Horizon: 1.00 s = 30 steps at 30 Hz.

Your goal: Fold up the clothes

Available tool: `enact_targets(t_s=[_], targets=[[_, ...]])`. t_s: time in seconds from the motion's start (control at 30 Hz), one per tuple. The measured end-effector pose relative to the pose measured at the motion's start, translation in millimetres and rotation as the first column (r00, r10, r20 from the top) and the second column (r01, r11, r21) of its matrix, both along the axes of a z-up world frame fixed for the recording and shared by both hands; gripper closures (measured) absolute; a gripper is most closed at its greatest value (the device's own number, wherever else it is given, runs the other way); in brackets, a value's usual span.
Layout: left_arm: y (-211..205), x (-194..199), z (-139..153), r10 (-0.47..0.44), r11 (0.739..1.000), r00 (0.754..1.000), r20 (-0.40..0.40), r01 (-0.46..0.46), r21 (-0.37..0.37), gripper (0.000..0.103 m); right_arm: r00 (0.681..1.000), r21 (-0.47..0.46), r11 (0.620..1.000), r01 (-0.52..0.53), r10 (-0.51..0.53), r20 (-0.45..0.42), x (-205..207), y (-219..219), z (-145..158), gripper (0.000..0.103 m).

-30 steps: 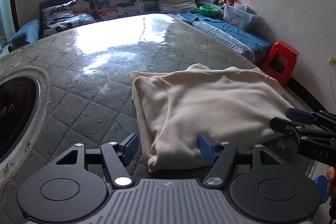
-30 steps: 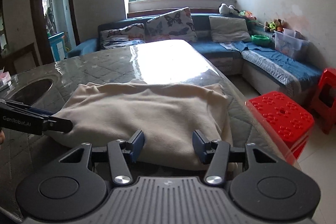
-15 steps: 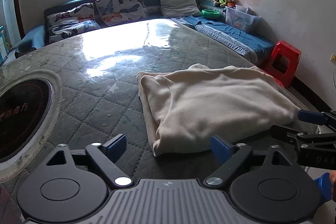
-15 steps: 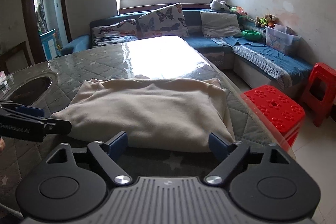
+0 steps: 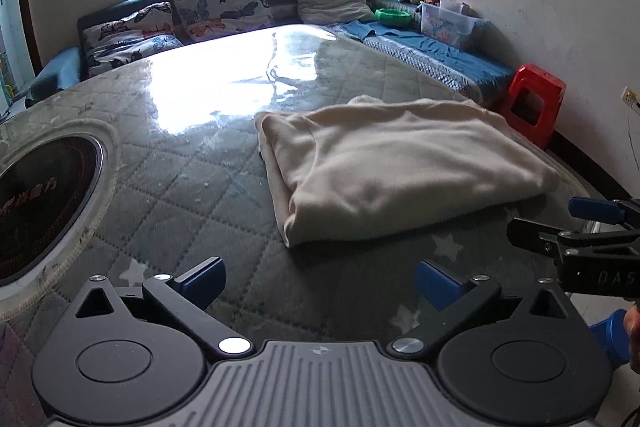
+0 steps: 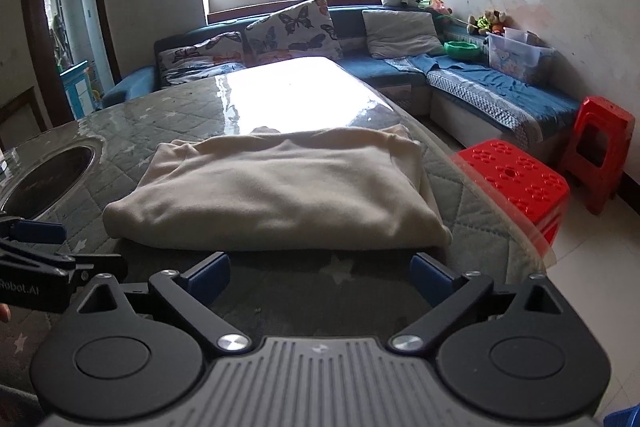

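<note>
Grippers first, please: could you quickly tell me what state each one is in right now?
Left gripper: open, holding nothing, short of the folded cream garment.
Right gripper: open, holding nothing, fingers just short of the garment's near edge.

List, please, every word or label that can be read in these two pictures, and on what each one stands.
"DAS": on the right gripper, cut off by the picture's edge.
"Robot.AI": on the left gripper, its start cut off.
Red characters on the dark round panel in the table: too blurred to read.
</note>
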State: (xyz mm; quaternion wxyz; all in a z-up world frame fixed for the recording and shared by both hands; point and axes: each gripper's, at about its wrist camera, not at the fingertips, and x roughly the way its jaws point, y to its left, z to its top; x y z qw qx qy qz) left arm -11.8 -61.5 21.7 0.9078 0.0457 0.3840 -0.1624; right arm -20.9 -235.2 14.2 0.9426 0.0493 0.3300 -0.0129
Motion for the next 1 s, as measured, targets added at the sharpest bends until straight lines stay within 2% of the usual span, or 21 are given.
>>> enact_targets(t_s=[0.2, 0.43, 1.0], targets=[[-2, -8, -3, -0.006, 1.000, 1.000, 0.003, 0.005, 0.012, 0.000, 1.000, -0.009, 1.000, 0.017, -0.018, -0.012, -7, 6, -3, 0.002], [-2, -14, -3, 0.018, 0.999, 1.000, -0.025, -0.019, -0.043, 0.000, 0.999, 0.009, 0.999, 0.039, -0.039, -0.026, -17, 11, -9, 0.000], [-14, -23, -7, -0.011, 0.999, 0.999, -0.040, 0.010, -0.035, 0.000, 0.996, 0.005, 0.997, 0.075, -0.075, -0.039, -23, 8, -14, 0.000]])
